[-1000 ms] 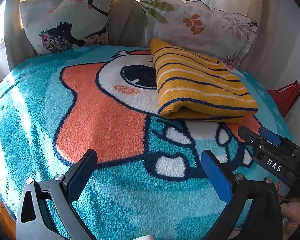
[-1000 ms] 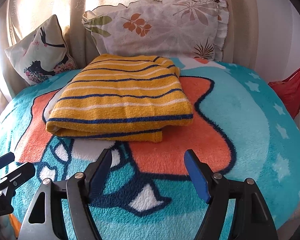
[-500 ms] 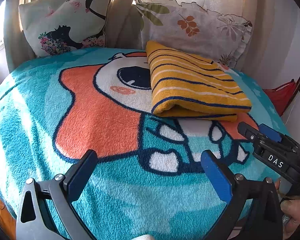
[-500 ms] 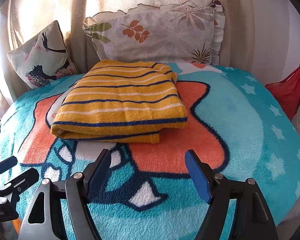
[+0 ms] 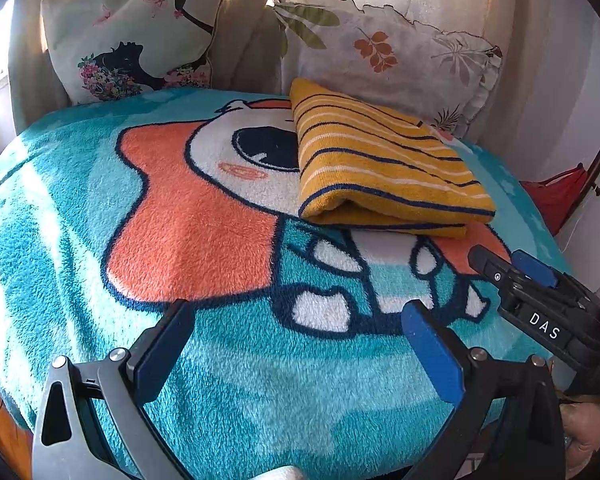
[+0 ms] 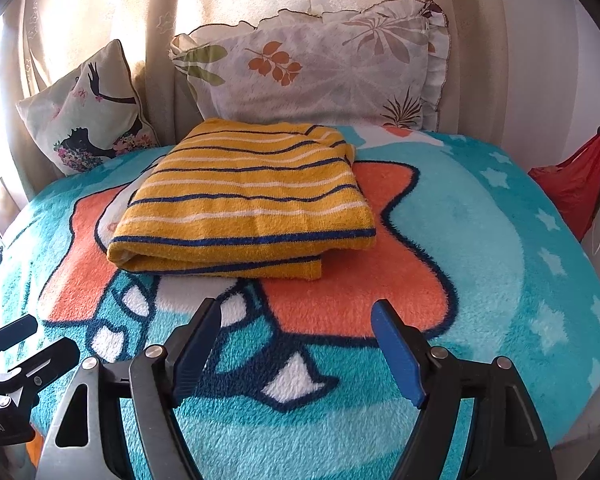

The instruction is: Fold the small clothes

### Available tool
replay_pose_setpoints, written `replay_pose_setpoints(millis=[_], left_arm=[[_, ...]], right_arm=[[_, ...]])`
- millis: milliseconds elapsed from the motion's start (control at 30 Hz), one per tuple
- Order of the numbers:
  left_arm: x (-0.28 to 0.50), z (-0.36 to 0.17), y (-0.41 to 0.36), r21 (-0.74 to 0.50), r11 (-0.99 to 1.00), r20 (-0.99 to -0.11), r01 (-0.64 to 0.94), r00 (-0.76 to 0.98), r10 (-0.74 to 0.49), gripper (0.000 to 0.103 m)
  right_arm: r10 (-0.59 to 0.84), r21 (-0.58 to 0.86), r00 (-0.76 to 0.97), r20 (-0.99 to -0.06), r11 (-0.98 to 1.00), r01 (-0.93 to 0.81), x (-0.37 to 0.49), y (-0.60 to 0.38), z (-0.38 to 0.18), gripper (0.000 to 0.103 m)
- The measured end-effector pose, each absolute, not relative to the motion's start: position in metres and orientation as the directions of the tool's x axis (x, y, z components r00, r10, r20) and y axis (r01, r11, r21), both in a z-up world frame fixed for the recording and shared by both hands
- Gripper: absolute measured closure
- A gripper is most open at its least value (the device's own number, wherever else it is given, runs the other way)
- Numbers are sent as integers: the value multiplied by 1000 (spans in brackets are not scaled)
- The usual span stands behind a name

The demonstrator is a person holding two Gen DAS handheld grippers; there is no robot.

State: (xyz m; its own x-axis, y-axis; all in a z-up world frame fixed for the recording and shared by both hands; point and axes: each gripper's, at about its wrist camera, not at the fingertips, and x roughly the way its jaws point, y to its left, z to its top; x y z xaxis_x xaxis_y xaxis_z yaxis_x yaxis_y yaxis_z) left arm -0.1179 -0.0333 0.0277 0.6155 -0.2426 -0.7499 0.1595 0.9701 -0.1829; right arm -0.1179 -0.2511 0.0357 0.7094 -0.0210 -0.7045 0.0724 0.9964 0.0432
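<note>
A yellow garment with navy and white stripes (image 5: 384, 168) (image 6: 244, 200) lies folded into a neat rectangle on the teal cartoon blanket (image 5: 204, 224) (image 6: 480, 216), towards the back by the pillows. My left gripper (image 5: 296, 312) hovers open above the blanket's front part, nothing between its blue pads, well short of the garment. In its own view my right gripper (image 6: 296, 312) is open too and empty, just in front of the garment's near edge. Each gripper shows at the side of the other's view: the right gripper (image 5: 512, 264) and the left gripper (image 6: 36, 340).
Two pillows lean on the curtain at the back: a figure-print cushion (image 5: 136, 36) on the left and a leaf-print pillow (image 6: 316, 68) behind the garment. A red bag (image 6: 572, 184) hangs off the bed's right side. A hand (image 5: 588, 436) shows at the lower right.
Both views have drawn slightly back and down, so the folded garment sits a little farther off. The garment itself has not moved; both grippers stay open.
</note>
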Motion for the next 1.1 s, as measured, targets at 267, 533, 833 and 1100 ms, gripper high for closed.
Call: replay_pose_setpoints(millis=[267, 533, 833, 1100], left_arm=[[-119, 24, -32, -189, 970, -758, 152, 606, -242, 0], [-118, 19, -27, -200, 970, -768, 139, 593, -243, 0], [-115, 14, -23, -216, 969, -780, 119, 575, -245, 0], [-112, 10, -18, -232, 968, -785, 98, 568, -246, 0]], right_arm=[[-25, 35, 710, -704, 997, 70, -120, -248, 35, 21], [-26, 30, 702, -711, 997, 67, -119, -244, 33, 21], [-22, 23, 694, -720, 998, 56, -117, -240, 31, 20], [-21, 23, 692, -721, 998, 54, -116, -238, 29, 20]])
